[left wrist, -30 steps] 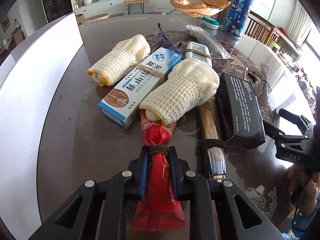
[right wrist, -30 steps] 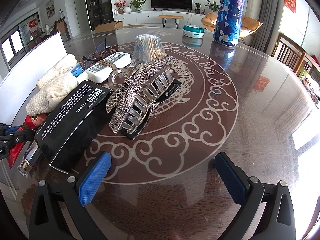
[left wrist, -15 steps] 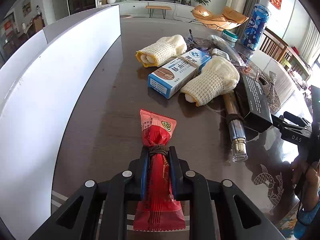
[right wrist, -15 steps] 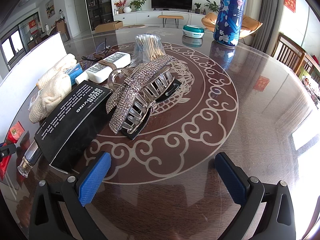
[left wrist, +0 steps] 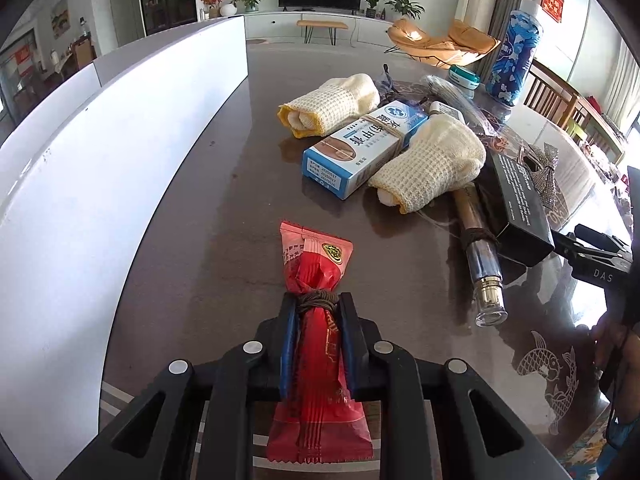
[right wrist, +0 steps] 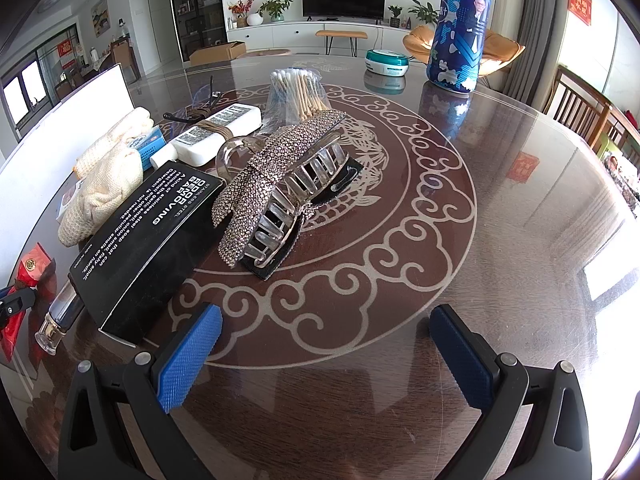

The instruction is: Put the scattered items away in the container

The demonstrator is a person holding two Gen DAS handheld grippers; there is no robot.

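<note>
My left gripper (left wrist: 318, 304) is closed around a red snack packet (left wrist: 316, 264) tied with brown string, low over the dark table; its jaws are opening while the pads still touch the packet. The white container (left wrist: 120, 160) runs along the left, its wall beside the packet. Scattered ahead are a blue-and-white box (left wrist: 360, 148), two cream knitted rolls (left wrist: 332, 104), a glass bottle (left wrist: 482, 276) and a black box (right wrist: 148, 240). My right gripper (right wrist: 326, 344) hovers open and empty in front of a rhinestone hair claw (right wrist: 280, 184).
Farther back are a bag of cotton swabs (right wrist: 296, 88), a white tube (right wrist: 216, 132), a teal tin (right wrist: 388, 62) and a tall blue can (right wrist: 460, 28). The patterned table (right wrist: 440, 260) spreads right of the claw. A person's hand (left wrist: 616, 344) holds the right gripper.
My left gripper drew the red packet back out from under the cream roll and away from the pile, alongside the white container. The right gripper stayed still.
</note>
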